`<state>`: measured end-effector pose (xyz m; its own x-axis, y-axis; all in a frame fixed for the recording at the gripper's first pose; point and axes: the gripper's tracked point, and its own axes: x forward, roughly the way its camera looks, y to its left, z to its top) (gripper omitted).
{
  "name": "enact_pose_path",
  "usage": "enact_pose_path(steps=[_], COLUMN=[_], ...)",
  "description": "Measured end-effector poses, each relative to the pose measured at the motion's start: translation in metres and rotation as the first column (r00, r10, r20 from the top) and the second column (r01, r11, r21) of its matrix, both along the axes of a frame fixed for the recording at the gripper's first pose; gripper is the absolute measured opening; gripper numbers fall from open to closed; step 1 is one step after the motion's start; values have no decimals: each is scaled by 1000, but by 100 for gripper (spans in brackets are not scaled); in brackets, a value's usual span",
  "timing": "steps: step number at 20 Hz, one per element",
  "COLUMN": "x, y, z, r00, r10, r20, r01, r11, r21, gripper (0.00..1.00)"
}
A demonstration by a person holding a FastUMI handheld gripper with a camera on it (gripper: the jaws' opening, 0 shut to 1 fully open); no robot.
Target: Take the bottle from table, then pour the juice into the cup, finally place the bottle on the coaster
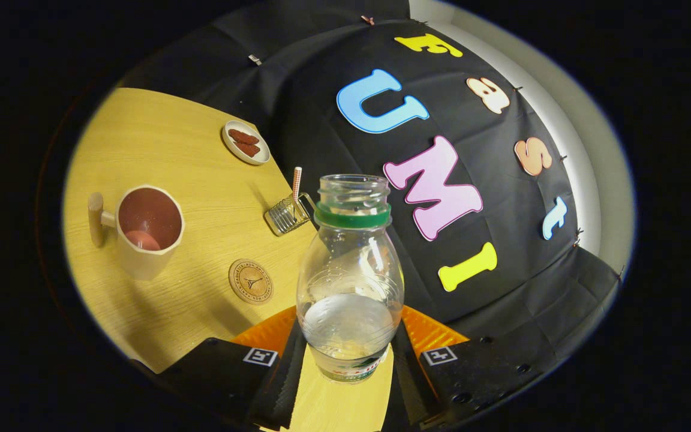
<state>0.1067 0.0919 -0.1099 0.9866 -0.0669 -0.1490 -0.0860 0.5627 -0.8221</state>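
Note:
A clear plastic bottle (pixel 350 273) with a green neck ring and no cap stands upright between my fingers, lifted above the wooden table (pixel 159 138). A little clear liquid sits in its lower part. My gripper (pixel 345 366) is shut on the bottle's base, one finger on each side. Beyond and to the left of the fingers stands a cream cup (pixel 144 231) with a wooden handle and a reddish inside. A round cork coaster (pixel 251 281) lies on the table between the cup and the bottle.
A small wire holder (pixel 288 215) with a striped straw stands beyond the coaster. A white dish (pixel 246 143) with reddish pieces sits near the table's far edge, by the black cloth wall.

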Motion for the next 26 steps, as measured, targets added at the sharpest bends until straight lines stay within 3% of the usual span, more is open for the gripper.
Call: enact_pose_path(steps=[4,10,16,26], x=[8,15,28,43], y=[0,16,35,60], z=[-11,-31,-52,-57], r00=[1000,997,989,969], r10=[2,67,117,214], r20=[-9,-41,-86,-123], r01=[-3,-74,-139,-247], r11=[996,975,935,829], r21=[-85,-211,-328,-501], gripper=[72,72,72,72])
